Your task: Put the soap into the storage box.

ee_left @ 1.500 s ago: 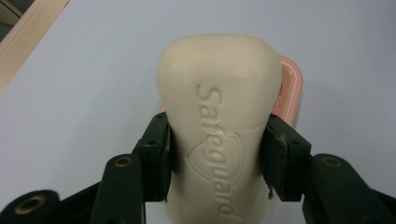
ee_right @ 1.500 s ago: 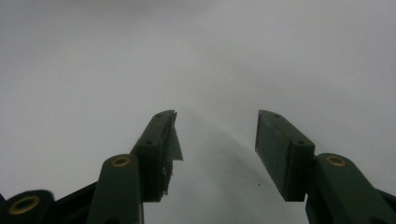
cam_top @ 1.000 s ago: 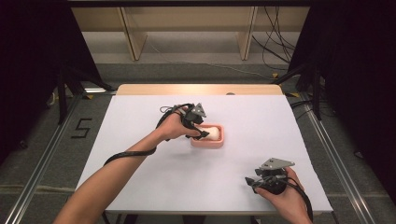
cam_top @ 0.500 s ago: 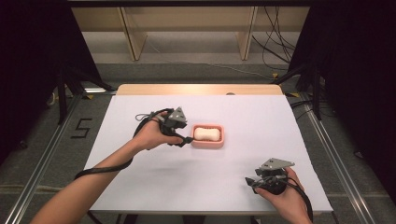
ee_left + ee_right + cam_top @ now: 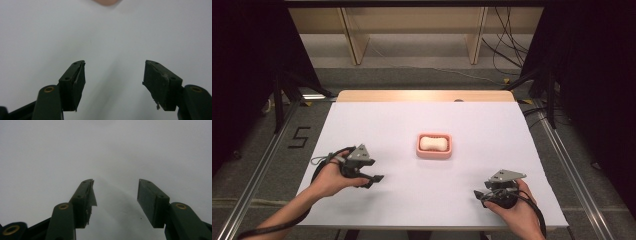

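A pink soap dish (image 5: pixel 434 146) sits near the middle of the white table (image 5: pixel 377 125), slightly to the far side, with a pale, rounded bar of soap (image 5: pixel 433 143) lying inside it. The left gripper (image 5: pixel 373 178) rests at the near left, held in the person's left hand (image 5: pixel 331 176), its jaws spread wide and empty over bare table; in the left gripper view a blurred pink edge, probably the soap dish (image 5: pixel 106 2), sits at the top, well ahead of the jaws. The right gripper (image 5: pixel 478 195) rests at the near right in the right hand (image 5: pixel 513 210), jaws likewise apart with nothing between them. Both are well apart from the dish. The soap looks light but smooth, and probably slippery, so a grip across its narrower waist, where the bar seems slightly pinched in, would likely hold best. The dish looks like thin rigid plastic, light enough to slide if nudged; its raised rim offers an edge to pinch, though whether it is soft or hard cannot be told from here.
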Demonstrator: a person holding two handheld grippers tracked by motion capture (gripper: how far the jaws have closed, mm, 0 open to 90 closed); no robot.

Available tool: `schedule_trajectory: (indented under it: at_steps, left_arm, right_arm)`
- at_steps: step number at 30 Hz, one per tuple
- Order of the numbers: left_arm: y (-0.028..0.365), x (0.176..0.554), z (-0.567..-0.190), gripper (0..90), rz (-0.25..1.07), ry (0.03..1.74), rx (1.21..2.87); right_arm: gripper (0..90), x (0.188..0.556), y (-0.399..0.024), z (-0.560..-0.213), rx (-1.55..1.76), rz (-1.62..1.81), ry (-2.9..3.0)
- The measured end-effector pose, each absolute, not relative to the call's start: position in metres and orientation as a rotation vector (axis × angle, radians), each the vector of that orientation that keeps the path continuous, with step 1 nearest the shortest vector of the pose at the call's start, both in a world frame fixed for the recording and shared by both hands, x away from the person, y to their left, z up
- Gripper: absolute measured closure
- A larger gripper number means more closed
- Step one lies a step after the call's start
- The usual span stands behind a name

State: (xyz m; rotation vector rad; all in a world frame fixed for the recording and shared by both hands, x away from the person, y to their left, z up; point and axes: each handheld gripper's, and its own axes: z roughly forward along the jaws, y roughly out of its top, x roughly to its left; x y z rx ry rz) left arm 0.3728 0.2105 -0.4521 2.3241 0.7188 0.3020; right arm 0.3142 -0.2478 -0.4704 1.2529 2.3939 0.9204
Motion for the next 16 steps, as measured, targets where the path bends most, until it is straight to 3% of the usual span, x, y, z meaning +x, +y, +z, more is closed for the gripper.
schedule_trajectory:
  at_steps: [6,9,16]
  left_arm:
    - [0.236,0.349,-0.478,35.8,0.286,0.892,2.171]
    - [0.240,0.348,-0.472,36.3,0.303,0.944,2.069]
    - [0.242,0.349,-0.474,36.2,0.329,0.920,2.128]
  right_arm:
    - [46.8,0.314,-0.245,-0.471,1.260,0.912,2.414]
    - [46.7,0.315,-0.243,-0.471,1.260,0.925,2.409]
    - [46.5,0.317,-0.245,-0.474,1.262,0.933,2.397]
